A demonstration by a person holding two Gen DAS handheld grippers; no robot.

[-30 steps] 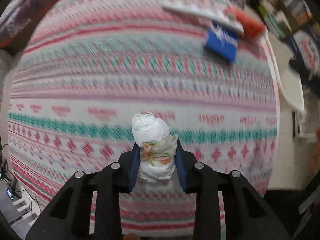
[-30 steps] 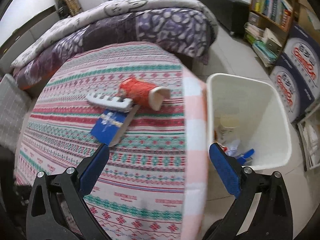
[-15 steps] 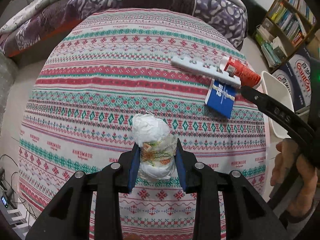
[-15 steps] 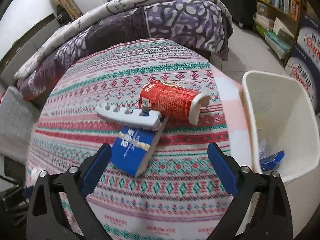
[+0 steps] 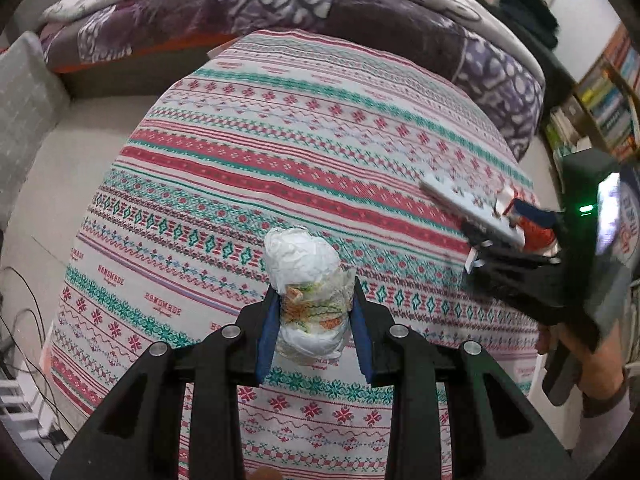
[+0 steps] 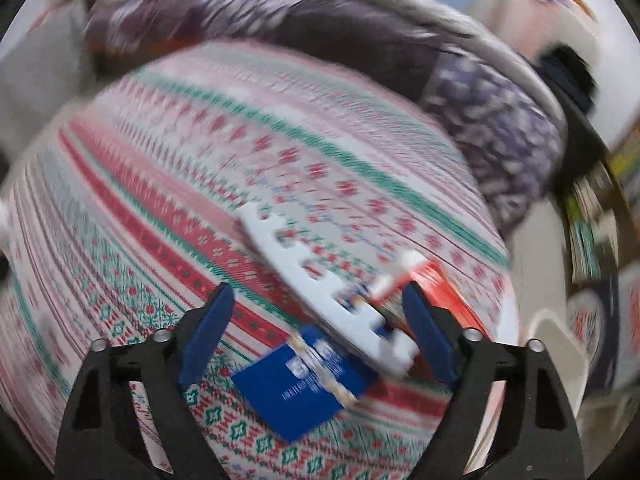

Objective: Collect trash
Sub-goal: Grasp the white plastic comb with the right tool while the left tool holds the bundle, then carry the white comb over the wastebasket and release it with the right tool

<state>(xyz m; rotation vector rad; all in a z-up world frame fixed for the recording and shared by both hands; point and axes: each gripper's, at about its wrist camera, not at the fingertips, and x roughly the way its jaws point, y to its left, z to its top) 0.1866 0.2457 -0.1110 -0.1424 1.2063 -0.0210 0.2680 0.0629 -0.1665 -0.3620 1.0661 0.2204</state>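
Likely bedroom — quilt [image 5: 280, 12]; bookshelf [image 5: 600, 96]

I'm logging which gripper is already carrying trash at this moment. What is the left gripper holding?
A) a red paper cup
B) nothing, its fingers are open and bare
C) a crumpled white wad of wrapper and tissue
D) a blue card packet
C: in the left wrist view the left gripper is shut on the crumpled white wad, its blue pads pressing both sides above the patterned tablecloth.
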